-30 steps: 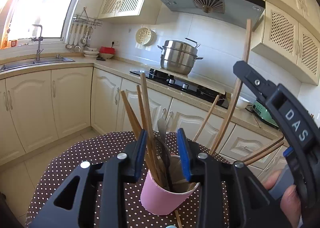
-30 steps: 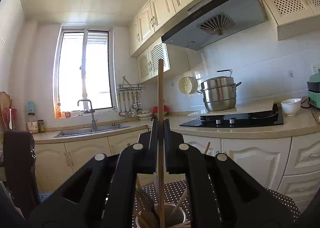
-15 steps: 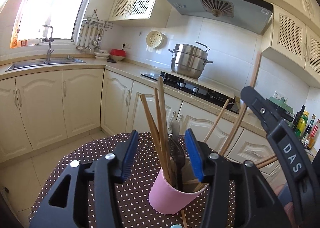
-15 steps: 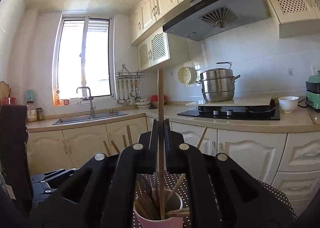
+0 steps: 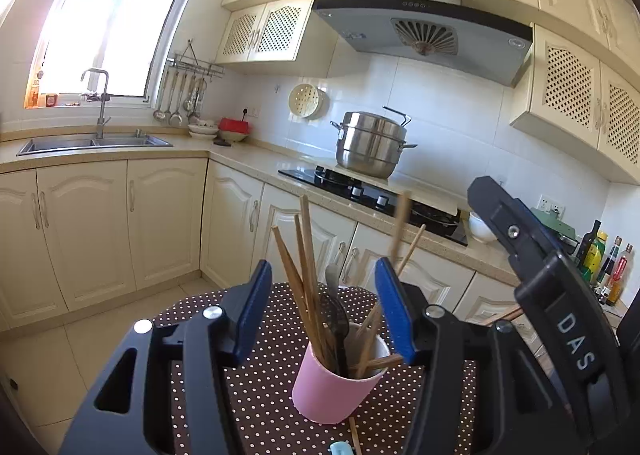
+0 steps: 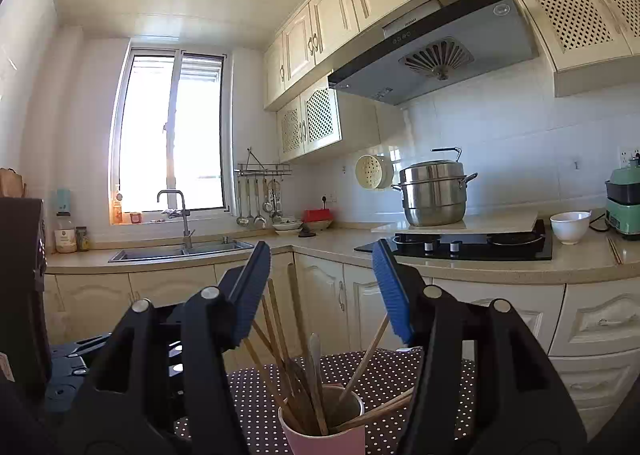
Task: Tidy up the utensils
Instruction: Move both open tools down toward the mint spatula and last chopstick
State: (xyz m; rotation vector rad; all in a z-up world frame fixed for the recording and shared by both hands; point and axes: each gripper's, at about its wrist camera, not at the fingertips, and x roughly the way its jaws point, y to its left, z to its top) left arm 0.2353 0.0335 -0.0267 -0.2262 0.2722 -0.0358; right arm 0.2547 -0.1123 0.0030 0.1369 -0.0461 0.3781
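A pink cup (image 5: 334, 389) stands on the brown dotted tablecloth (image 5: 256, 395), holding several wooden chopsticks (image 5: 304, 279) and a dark spoon (image 5: 334, 319). One chopstick (image 5: 401, 225) is blurred above the cup's right side. My left gripper (image 5: 325, 311) hovers over the near side of the cup with its jaws opening and nothing between the pads. My right gripper (image 6: 321, 293) is above the same cup (image 6: 324, 435), its jaws also opening and free of the chopsticks (image 6: 280, 335).
A chopstick (image 5: 354, 433) and a light blue item (image 5: 342, 448) lie on the table in front of the cup. Behind are cream cabinets, a counter with a hob (image 5: 372, 195), a steel pot (image 5: 370, 145), a white bowl (image 6: 570, 227) and a sink (image 5: 94, 143).
The right gripper went from shut on an upright chopstick to open, and the chopstick dropped towards the cup. The left jaws widened. Both grippers drew back and up from the cup.
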